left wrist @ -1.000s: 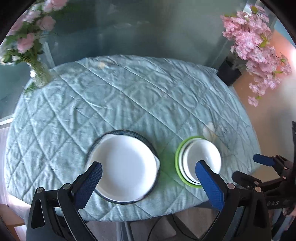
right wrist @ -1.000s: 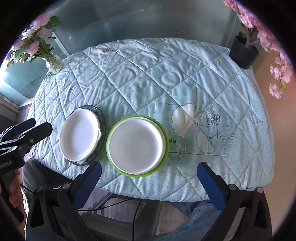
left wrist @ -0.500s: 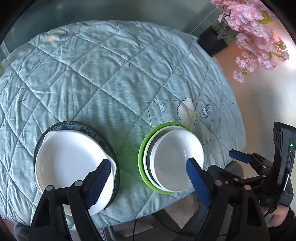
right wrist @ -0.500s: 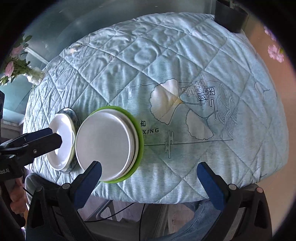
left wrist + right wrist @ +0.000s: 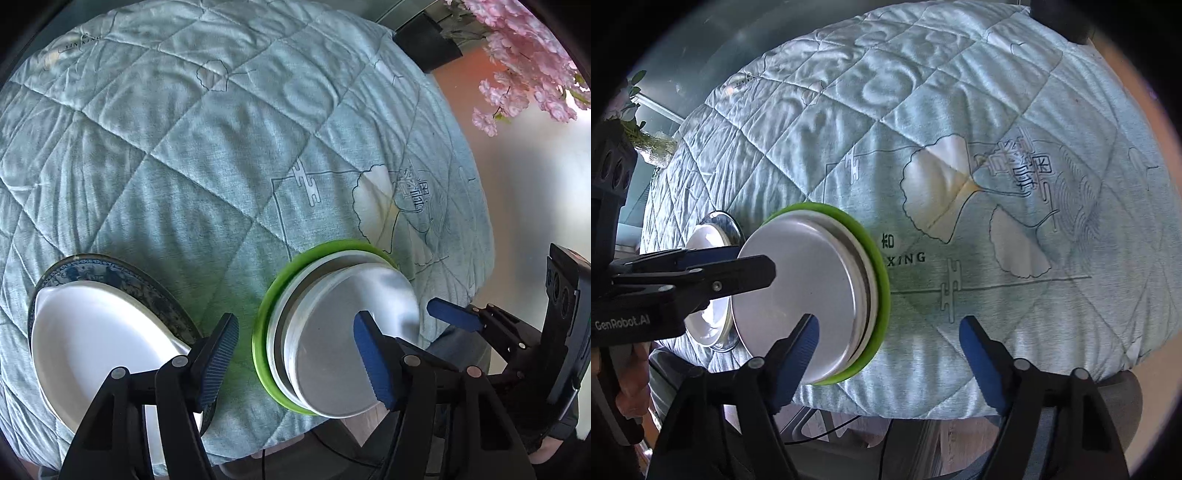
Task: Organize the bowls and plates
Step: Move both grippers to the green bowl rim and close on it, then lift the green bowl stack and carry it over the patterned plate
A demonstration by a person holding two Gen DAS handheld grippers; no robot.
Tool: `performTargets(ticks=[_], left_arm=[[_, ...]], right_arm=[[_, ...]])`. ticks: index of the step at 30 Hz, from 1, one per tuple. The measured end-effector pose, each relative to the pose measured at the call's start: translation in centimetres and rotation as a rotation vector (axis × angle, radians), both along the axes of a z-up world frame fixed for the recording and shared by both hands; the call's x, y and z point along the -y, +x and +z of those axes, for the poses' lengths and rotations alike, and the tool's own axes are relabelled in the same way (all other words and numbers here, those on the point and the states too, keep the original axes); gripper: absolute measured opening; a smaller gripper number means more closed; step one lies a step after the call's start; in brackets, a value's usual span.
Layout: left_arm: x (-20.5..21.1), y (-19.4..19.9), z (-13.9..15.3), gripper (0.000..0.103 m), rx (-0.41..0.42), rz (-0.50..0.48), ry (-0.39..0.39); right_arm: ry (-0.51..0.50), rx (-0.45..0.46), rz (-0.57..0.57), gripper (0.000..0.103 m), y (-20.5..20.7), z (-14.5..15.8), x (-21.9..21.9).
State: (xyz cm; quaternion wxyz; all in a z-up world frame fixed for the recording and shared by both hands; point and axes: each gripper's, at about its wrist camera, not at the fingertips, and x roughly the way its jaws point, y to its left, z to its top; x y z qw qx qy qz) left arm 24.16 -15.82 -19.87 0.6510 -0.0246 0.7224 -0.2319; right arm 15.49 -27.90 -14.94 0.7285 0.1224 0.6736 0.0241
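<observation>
A stack of white bowls (image 5: pixel 332 354) sits on a green plate (image 5: pixel 264 325) near the table's front edge; it also shows in the right wrist view (image 5: pixel 801 295) on the green plate (image 5: pixel 881 266). Left of it a white dish (image 5: pixel 96 339) lies on a blue patterned plate (image 5: pixel 110 267). My left gripper (image 5: pixel 295 360) is open, low over the front edge, its fingers straddling the stack's left half. My right gripper (image 5: pixel 888 354) is open and empty, just right of the stack at the front edge.
A quilted light-blue cloth (image 5: pixel 221 147) covers the round table. A pink flowering plant in a dark pot (image 5: pixel 428 40) stands at the far right. A vase of flowers (image 5: pixel 650 144) stands at the far left edge.
Both grippers have dropped lower and closer to the table's front edge. The left one has swung right, from over the white dish to over the bowl stack. Both stay open.
</observation>
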Motion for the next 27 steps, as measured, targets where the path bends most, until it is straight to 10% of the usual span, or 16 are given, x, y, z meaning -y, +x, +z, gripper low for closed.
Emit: performTargets(ticks=[3, 14, 27], left_arm=[[0.2, 0.3, -0.9, 0.053, -0.023, 0.012, 0.02], [-0.1, 0.1, -2.7, 0.024, -0.075, 0.049, 0.033], [0.1, -0.6, -2.3, 0.02, -0.045, 0.017, 0.055]], right_arm=[[0.007, -0.017, 0.003, 0.054, 0.1, -0.5, -0.2], [0.008, -0.049, 0.012, 0.034, 1.2, -1.5, -0.4], [-0.028, -0.062, 0.029, 0.019, 1.5, -1.7, -1.3]])
